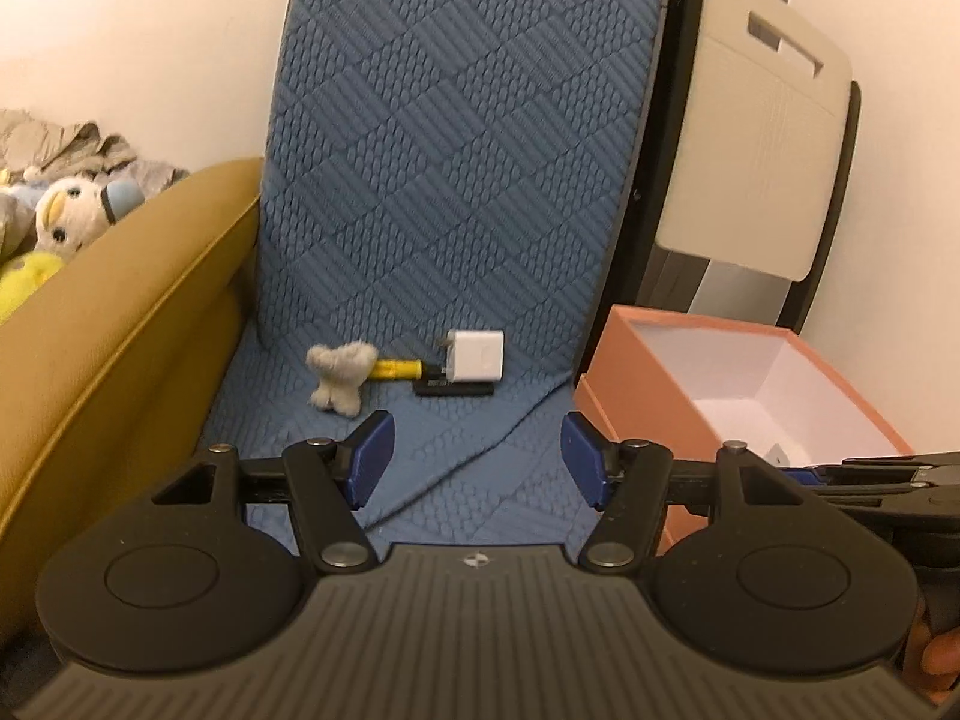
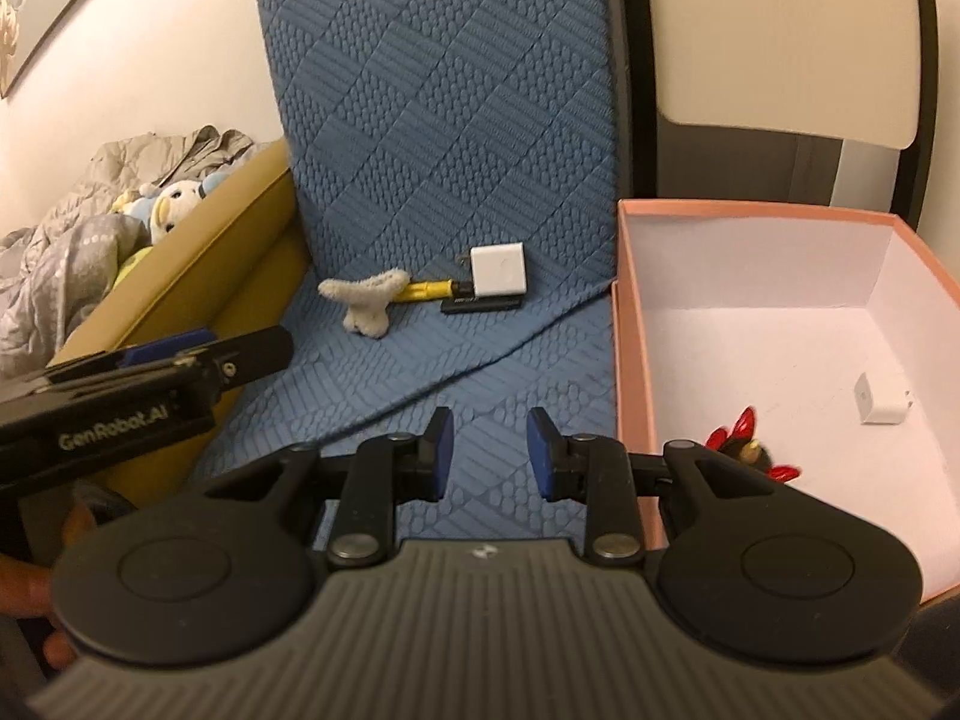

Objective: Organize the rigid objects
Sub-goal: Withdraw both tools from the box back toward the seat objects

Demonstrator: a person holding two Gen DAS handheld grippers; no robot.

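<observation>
Both the left gripper and right gripper are held spread and empty, aimed at the white charger at twelve o'clock; the pink box is set at three o'clock, likely for receiving it.

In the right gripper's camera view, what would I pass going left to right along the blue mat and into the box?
Grey plush toy → yellow stick → large white charger cube → pink box's near wall → red-petalled trinket → small white plug.
</observation>
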